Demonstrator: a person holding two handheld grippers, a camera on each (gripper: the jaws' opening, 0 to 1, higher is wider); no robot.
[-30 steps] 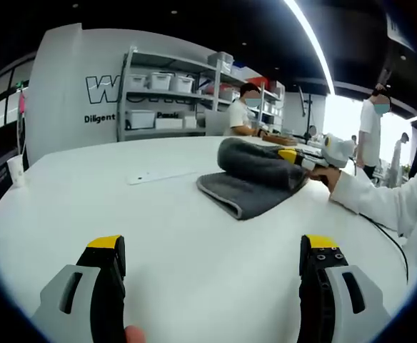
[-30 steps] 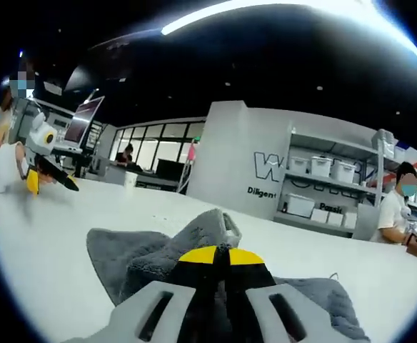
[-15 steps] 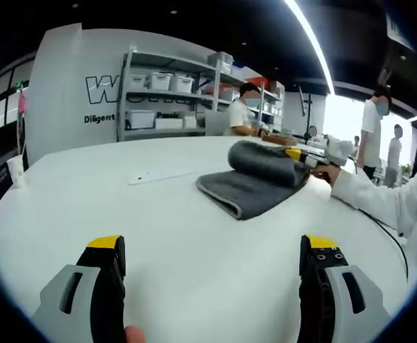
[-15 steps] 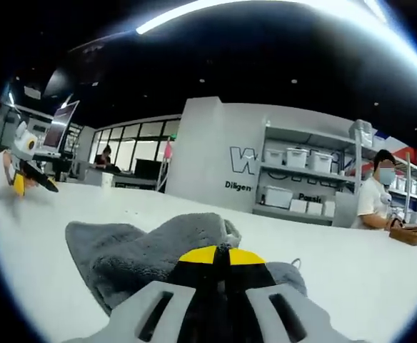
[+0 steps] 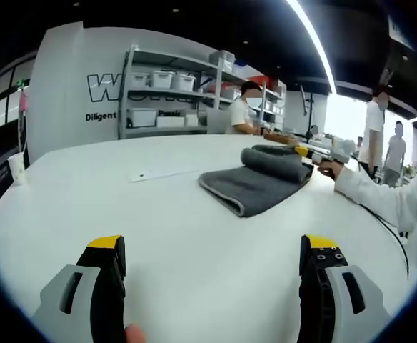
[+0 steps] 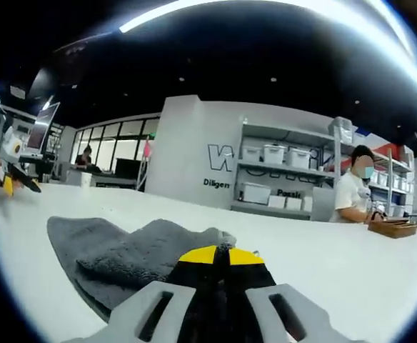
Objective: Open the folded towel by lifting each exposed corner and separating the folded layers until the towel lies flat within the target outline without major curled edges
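Left gripper view: we saw the left gripper at the bottom, jaws spread wide above the bare white table. The grey towel lay right of centre, its far layer rolled back, the right gripper at its far edge. Shelving stood upper left.

Right gripper view: we saw the right gripper at bottom centre, jaws pressed together on a towel fold. A seated person was at right.

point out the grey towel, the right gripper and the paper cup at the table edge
grey towel point(image 5: 255, 187), left gripper view, on its flat lower layer
right gripper point(image 6: 220, 254), right gripper view, where the yellow tips meet on the towel
paper cup point(image 5: 16, 170), left gripper view, on its side wall
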